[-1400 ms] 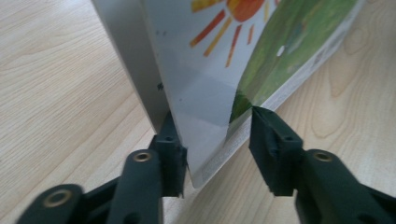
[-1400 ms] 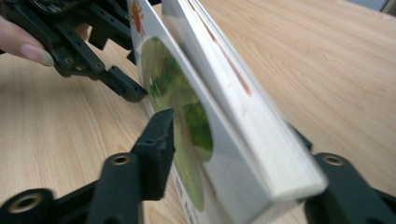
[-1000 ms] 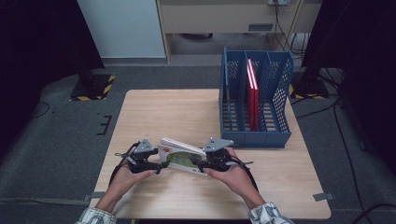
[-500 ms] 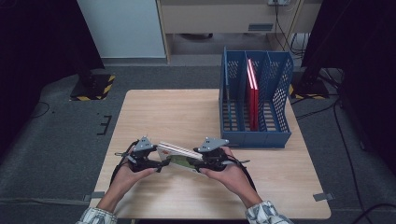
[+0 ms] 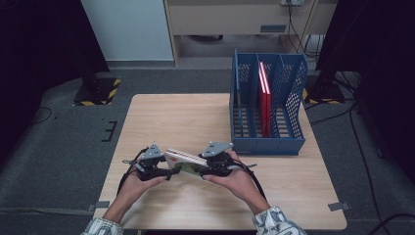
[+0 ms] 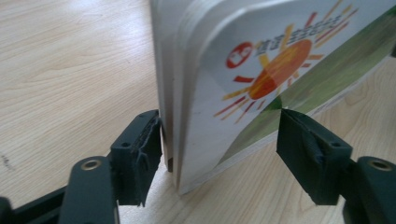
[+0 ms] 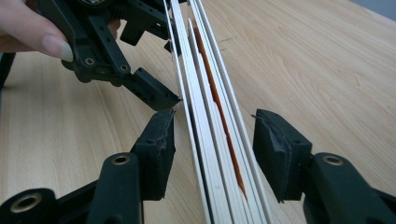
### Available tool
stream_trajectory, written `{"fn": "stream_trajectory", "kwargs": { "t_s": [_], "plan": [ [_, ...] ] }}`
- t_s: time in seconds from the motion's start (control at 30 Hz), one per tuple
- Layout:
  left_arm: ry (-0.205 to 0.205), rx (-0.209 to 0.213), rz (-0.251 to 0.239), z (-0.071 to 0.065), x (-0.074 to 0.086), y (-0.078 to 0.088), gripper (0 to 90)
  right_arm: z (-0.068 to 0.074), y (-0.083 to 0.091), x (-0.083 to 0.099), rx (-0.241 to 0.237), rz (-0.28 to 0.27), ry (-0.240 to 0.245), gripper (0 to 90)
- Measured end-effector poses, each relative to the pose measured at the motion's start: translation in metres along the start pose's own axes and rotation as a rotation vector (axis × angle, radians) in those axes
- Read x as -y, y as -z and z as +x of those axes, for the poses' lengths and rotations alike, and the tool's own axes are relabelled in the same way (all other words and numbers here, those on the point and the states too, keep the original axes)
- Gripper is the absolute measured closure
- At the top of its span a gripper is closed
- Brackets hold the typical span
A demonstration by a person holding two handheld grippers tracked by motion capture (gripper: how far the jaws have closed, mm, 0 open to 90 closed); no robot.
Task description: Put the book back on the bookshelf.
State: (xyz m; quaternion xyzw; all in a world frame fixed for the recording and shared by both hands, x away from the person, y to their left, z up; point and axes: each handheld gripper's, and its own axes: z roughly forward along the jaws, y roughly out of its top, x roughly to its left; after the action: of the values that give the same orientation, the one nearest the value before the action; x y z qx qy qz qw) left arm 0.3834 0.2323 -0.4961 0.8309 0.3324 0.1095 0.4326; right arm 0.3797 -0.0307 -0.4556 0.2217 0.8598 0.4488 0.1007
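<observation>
A person is holding one board book [image 5: 185, 161] between two grippers, low over the near part of the counter [image 5: 195, 117]. The book is standing on its edge, tilted a little, with one bottom corner looking as though it is touching the wood in the left gripper view. Its long axis is running across from hand to hand, so each gripper is meeting one short end.

The left gripper [image 5: 155, 165] is sitting at the book's left end. Its jaws have just been closing, with the book [image 6: 261, 79] between them: one pad is lying against the plain back cover, while the other is standing just off the sun-printed front, so I judge this grip not yet made. The right gripper [image 5: 211, 164] is straddling the other end. From its own camera, the stacked white pages [image 7: 212, 135] are running straight away between its jaws, and a gap is showing on both sides, so those jaws are apart and not pressing either.

Beyond the right hand, a blue file rack [image 5: 268, 142] is standing on the far right of the counter, well apart from the book. I am counting three slots in it, with one red book [image 5: 265, 100] upright in the middle slot. The right hand is the nearer one to the rack, so a lift and carry that way would probably fall to it.

Count: two grippers, one board book, one rack, one red book.
</observation>
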Motion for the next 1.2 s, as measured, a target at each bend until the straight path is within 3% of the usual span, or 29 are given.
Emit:
{"fn": "stream_trajectory", "kwargs": {
  "t_s": [0.5, 0.93, 1.03, 1.2],
  "plan": [
    [0.015, 0.000, 0.008, -0.0001, -0.0007, 0.0017, 34.2, 0.0001, -0.0056, -0.0037, -0.004, 0.028, 0.010, 56.0],
    [0.021, 0.002, 0.001, 0.0000, -0.0013, 0.0018, 33.7, 0.0006, -0.0069, -0.0040, -0.027, 0.057, 0.016, 70.6],
    [0.021, 0.008, -0.006, 0.0000, -0.0016, 0.0019, 32.2, 0.0008, -0.0069, -0.0042, -0.026, 0.059, 0.020, 72.6],
    [0.027, -0.017, -0.006, 0.0023, -0.0007, 0.0032, 21.7, 0.0017, -0.0069, -0.0047, -0.025, 0.061, 0.025, 73.9]
  ]
}}
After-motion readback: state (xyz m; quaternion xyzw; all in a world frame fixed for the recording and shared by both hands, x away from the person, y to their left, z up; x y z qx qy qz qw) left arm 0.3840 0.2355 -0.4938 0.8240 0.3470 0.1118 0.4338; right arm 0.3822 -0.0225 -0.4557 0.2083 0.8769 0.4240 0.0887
